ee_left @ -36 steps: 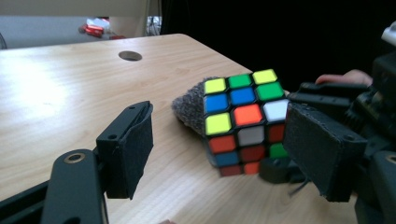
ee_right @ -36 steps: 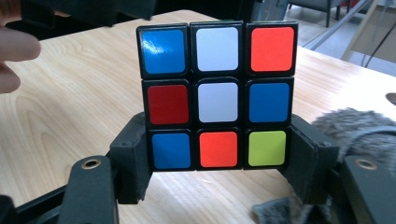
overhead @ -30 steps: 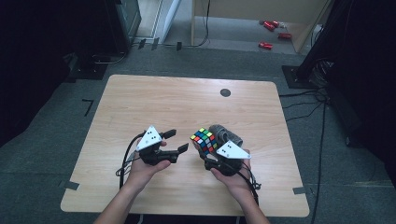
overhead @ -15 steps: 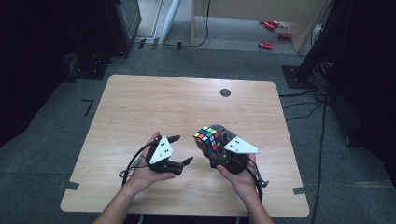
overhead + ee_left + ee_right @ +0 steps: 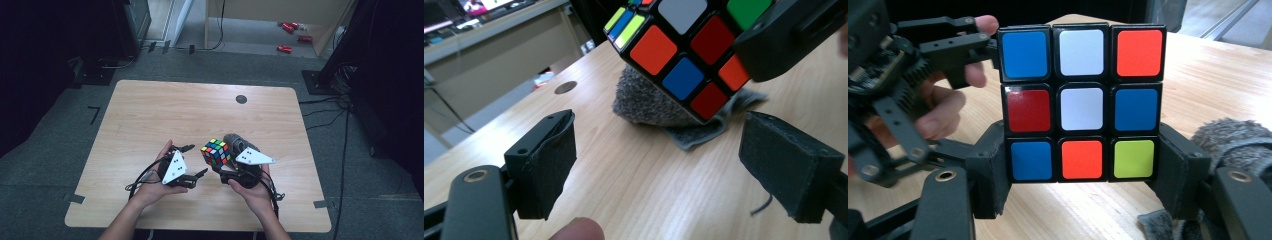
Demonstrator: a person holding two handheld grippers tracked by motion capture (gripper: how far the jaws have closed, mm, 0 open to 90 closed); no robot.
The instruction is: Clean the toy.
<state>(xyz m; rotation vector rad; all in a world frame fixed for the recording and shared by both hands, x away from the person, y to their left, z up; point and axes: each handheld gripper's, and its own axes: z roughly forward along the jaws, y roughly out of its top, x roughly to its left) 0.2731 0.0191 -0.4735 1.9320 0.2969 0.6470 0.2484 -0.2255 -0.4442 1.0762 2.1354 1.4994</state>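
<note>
A scrambled colour cube (image 5: 216,152) hangs just above the wooden table (image 5: 150,115), and my right gripper (image 5: 222,165) is shut on its lower layer. In the right gripper view the cube (image 5: 1081,102) sits between both pads (image 5: 993,172), its white-centred face toward the camera. My left gripper (image 5: 196,161) stands open just left of the cube, apart from it. Its jaws have just swung wide and eased in a little, with nothing between them. In the left gripper view its pads (image 5: 549,160) frame bare table, with the cube (image 5: 679,55) above and beyond.
A grey fuzzy cloth (image 5: 235,141) lies on the table behind the cube; in the left gripper view the cloth (image 5: 659,105) is under it. A small black disc (image 5: 241,99) sits near the far edge. Red items (image 5: 285,48) lie on the floor beyond.
The left gripper has let its jaws open and drawn slightly back toward the person, away from the cube. The right gripper keeps the cube in nearly the same place.
</note>
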